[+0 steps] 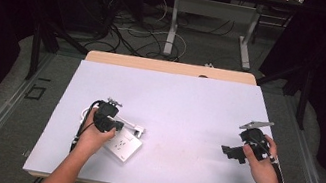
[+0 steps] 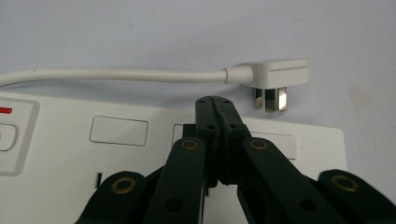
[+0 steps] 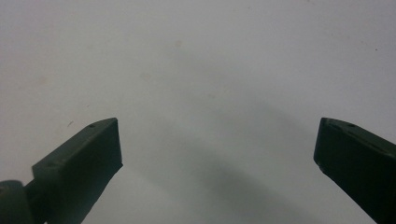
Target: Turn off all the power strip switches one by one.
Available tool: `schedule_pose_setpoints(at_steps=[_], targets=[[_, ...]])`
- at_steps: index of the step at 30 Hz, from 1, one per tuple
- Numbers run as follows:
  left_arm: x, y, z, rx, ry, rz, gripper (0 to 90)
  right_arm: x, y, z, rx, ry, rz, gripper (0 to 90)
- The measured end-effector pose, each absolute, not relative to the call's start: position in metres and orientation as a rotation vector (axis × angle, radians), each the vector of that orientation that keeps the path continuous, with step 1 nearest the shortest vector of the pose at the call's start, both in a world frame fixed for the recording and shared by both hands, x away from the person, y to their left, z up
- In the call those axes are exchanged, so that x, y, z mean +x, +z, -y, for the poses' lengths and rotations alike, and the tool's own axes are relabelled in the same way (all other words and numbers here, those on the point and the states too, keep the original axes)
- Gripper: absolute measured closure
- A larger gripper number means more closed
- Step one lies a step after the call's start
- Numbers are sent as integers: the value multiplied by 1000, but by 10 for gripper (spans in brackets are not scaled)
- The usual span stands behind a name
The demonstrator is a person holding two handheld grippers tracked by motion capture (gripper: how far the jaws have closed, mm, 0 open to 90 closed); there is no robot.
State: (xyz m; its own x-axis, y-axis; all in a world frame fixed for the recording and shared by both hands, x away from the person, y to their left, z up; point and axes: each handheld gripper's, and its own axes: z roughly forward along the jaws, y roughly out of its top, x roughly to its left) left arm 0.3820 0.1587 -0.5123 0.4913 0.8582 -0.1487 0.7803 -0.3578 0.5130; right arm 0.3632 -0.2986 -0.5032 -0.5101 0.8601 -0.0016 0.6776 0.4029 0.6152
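Left gripper (image 2: 218, 100) jaws pressed together, nothing clamped, held over power strip (image 2: 70, 154). Plug (image 2: 275, 77) lies just beyond strip on table (image 1: 189, 106); judged light, rigid, slick; best gripped across flat body, cable (image 2: 116, 74) stiff. Right gripper (image 3: 217, 149) jaws apart, empty.

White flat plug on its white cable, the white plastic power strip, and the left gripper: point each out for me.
white flat plug (image 2: 279, 74), left gripper view, on its angled body.
white plastic power strip (image 2: 60, 154), left gripper view, on its top face.
left gripper (image 2: 215, 100), left gripper view, at the closed jaw tips.
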Motion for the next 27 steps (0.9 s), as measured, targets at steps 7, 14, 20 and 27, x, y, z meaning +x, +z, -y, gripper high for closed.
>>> schedule_pose_setpoints(at_steps=[7, 14, 20, 27], targets=[[380, -513, -156, 2220, 196, -1346, 900, 363, -503, 299, 1336, 806, -2346, 3], [379, -513, -154, 2225, 184, -1344, 900, 363, -504, 298, 1338, 807, -2348, 3], [379, -514, -155, 2215, 181, -1346, 900, 363, -503, 298, 1337, 806, -2348, 3], [380, -517, -155, 2213, 148, -1351, 900, 363, -504, 297, 1334, 809, -2355, 3]])
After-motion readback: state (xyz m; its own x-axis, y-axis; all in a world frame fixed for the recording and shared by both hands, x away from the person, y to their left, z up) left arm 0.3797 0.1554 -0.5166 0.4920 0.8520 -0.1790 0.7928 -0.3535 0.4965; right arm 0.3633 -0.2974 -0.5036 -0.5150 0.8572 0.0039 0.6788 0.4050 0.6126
